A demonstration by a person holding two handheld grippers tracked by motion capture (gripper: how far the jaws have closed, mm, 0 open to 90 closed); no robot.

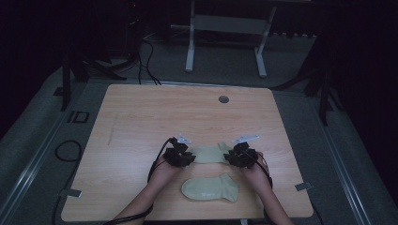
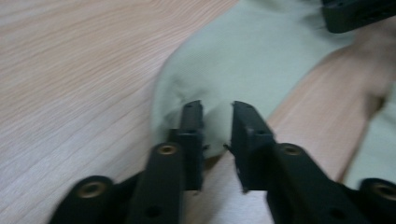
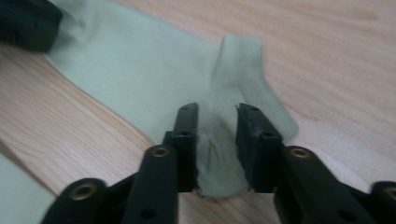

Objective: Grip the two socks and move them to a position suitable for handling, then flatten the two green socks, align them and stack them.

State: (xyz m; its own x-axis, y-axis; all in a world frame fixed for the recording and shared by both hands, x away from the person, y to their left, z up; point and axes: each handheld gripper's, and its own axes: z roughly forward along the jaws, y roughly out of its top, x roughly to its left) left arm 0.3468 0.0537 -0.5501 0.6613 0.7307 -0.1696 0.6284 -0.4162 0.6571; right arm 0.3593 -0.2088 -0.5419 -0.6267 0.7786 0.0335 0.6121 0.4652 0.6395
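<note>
Two pale green socks lie on the wooden desk (image 1: 141, 122). The far sock (image 1: 210, 153) lies flat between the two grippers. The left gripper (image 1: 179, 154) is at one end of it and the right gripper (image 1: 241, 155) is at the other end.

In the left gripper view, the left gripper (image 2: 217, 135) has its jaws a little apart, with the rounded end of the far sock (image 2: 243, 60) between them. The cloth bunches up there.

In the right gripper view, the right gripper (image 3: 217, 140) also has its jaws a little apart, with a fold of the far sock (image 3: 154, 70) between them, next to the ribbed cuff (image 3: 252, 79).

The near sock (image 1: 210, 188) lies flat, behind both grippers, between the person's arms.
</note>
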